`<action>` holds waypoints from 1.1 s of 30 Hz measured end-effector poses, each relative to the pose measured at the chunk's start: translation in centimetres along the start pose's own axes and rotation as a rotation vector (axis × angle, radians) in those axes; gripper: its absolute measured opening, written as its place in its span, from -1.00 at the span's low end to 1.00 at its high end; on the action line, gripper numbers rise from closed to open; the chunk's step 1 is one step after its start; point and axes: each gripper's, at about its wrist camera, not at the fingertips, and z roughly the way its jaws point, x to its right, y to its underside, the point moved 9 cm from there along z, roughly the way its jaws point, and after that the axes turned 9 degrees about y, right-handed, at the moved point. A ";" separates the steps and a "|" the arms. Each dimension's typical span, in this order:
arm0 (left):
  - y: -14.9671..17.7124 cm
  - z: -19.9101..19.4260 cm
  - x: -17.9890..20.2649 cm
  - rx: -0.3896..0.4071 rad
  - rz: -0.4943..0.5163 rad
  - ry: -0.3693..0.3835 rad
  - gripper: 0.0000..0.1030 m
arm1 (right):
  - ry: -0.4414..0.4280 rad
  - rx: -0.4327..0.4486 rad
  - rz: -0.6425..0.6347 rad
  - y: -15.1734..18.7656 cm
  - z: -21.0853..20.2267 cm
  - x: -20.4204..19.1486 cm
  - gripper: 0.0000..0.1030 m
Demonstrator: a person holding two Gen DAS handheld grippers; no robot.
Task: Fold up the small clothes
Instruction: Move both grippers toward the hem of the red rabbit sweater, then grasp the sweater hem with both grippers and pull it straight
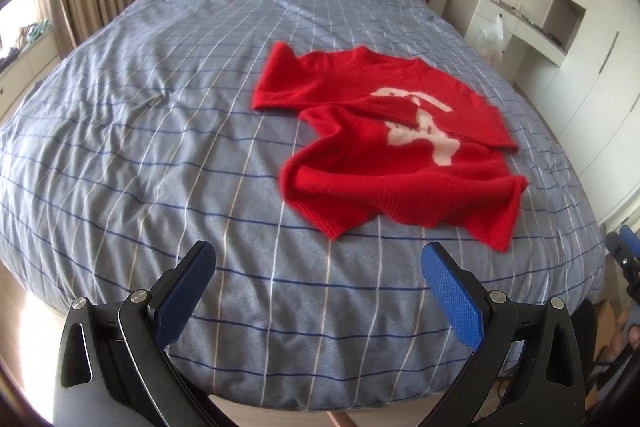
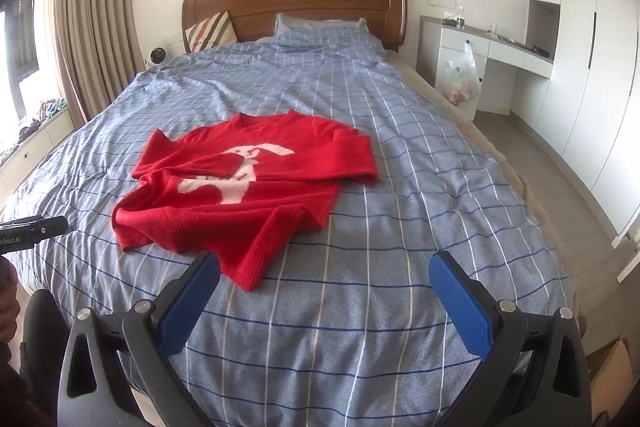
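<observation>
A small red sweater (image 1: 384, 143) with a white rabbit figure lies face up on the blue checked bed cover (image 1: 160, 147). Both sleeves are folded in across the chest, and the hem is rumpled and partly turned up. It also shows in the right wrist view (image 2: 240, 187). My left gripper (image 1: 318, 255) is open and empty, above the cover, just short of the sweater's hem and to its left. My right gripper (image 2: 324, 267) is open and empty, near the hem's right corner. Part of the left gripper (image 2: 36, 229) shows at the left edge of the right wrist view.
The bed has a wooden headboard (image 2: 296, 3), a striped cushion (image 2: 210, 31) and a pillow (image 2: 316, 23) at the far end. Curtains (image 2: 92, 27) hang on the left. A white desk (image 2: 496, 55) with a plastic bag (image 2: 462, 75) and wardrobes (image 2: 584, 47) stand on the right.
</observation>
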 end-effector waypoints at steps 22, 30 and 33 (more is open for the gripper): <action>0.9 4.4 0.5 -0.147 0.062 0.327 -0.92 | -0.615 -0.264 0.184 3.2 7.0 -4.6 -0.92; 5.0 7.4 -0.5 -0.260 0.047 0.269 -0.92 | -0.523 -0.448 0.128 8.7 8.2 -2.8 -0.92; 5.5 6.9 -0.8 -0.242 0.027 0.243 -0.95 | -0.463 -0.476 0.116 10.3 9.9 -2.8 -0.92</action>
